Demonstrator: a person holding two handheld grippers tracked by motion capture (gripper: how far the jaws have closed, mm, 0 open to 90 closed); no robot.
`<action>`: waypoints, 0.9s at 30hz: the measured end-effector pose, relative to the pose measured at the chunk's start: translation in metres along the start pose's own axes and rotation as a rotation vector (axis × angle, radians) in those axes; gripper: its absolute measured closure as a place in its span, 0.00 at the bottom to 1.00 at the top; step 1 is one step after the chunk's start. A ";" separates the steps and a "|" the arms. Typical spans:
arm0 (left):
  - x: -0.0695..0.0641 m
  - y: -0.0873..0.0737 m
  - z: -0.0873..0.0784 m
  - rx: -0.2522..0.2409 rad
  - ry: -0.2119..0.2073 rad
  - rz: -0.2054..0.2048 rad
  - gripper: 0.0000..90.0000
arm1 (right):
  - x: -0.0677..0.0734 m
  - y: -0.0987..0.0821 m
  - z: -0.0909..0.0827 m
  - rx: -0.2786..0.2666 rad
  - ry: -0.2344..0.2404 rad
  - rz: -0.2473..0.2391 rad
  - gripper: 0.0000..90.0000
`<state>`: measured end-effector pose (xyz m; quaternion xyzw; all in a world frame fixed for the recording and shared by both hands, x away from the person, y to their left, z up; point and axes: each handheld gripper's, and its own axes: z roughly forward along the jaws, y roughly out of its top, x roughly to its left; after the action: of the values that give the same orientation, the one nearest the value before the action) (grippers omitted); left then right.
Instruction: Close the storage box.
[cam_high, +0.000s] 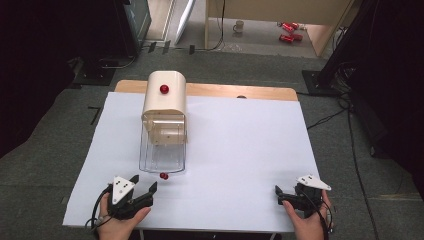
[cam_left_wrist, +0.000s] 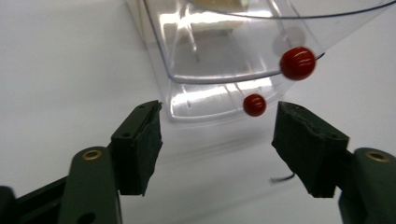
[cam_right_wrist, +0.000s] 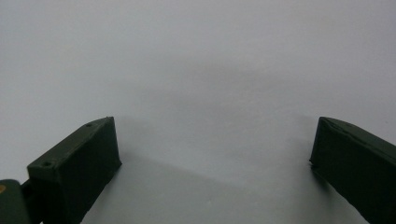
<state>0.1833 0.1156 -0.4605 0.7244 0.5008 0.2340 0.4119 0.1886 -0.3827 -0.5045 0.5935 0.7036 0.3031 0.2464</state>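
Cream dispenser (cam_high: 164, 100) stood on white worktop (cam_high: 240, 150), clear tray (cam_high: 162, 155) drawn out, red ball (cam_high: 163, 175) at its front edge, left gripper (cam_high: 145, 186) jaws held apart just before it, right gripper (cam_high: 286, 195) jaws held apart over bare worktop.

Bright overhead light whitens the table sheet (cam_high: 240, 150); glare streaks the clear plastic bin (cam_left_wrist: 224, 56); edges toward 9 o'clock stay dark.

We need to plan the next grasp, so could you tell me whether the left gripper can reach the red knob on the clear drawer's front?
Probably yes: the left gripper is open, and the red knob sits just ahead of it, unobstructed.
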 end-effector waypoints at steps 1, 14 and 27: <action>-0.004 0.000 0.001 -0.001 -0.002 0.010 0.41 | 0.000 0.000 0.000 0.000 0.000 0.000 0.01; -0.031 0.006 0.007 -0.034 -0.050 0.034 0.61 | 0.000 0.000 0.000 0.000 0.001 0.002 0.01; -0.034 0.009 0.013 -0.049 -0.005 0.016 0.81 | 0.000 0.000 0.000 -0.001 0.001 0.002 0.01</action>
<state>0.1847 0.0778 -0.4581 0.7187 0.4882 0.2474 0.4289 0.1884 -0.3829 -0.5046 0.5938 0.7031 0.3041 0.2459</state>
